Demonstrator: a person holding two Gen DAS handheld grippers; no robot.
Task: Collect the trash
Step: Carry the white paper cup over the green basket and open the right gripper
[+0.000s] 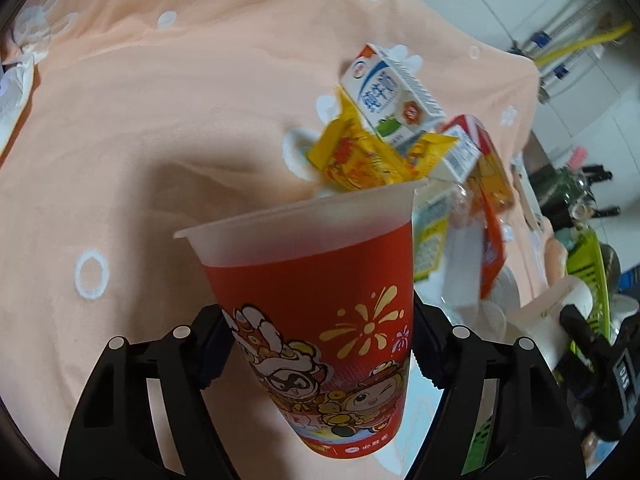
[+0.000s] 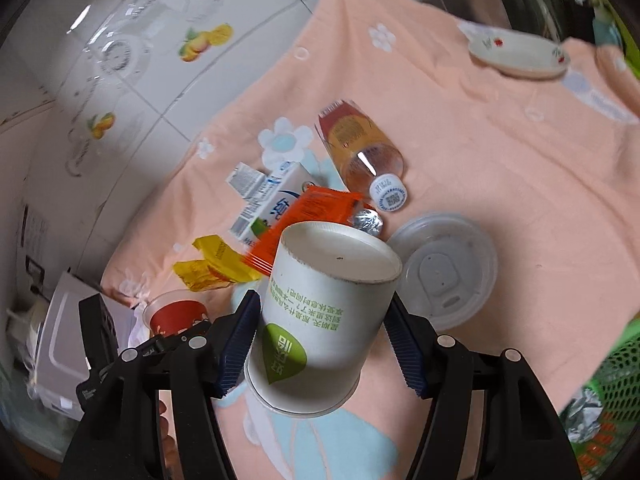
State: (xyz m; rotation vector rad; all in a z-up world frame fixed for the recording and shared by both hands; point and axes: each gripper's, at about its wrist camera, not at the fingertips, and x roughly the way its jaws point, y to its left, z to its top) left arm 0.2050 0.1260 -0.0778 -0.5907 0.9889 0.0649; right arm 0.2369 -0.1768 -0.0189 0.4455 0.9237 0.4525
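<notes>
My left gripper [image 1: 320, 354] is shut on a red plastic cup [image 1: 320, 312] with cartoon prints and holds it above the peach cloth [image 1: 140, 128]. My right gripper [image 2: 320, 350] is shut on a white paper cup [image 2: 320, 316], held upside down. Trash lies on the cloth: a white milk carton [image 1: 390, 96] [image 2: 268, 196], yellow wrappers [image 1: 360, 156] [image 2: 212, 264], an orange wrapper [image 2: 308, 216], a plastic bottle [image 2: 360, 148] on its side, a clear lid [image 2: 444, 268] and crumpled foil [image 2: 366, 220]. The red cup also shows in the right wrist view [image 2: 176, 316].
A white plate [image 2: 516, 56] sits at the far right of the cloth. A green mesh basket [image 2: 608, 396] holding some trash is at the lower right. A tiled wall [image 2: 120, 80] is at the left, with a grey box [image 2: 68, 344] below it.
</notes>
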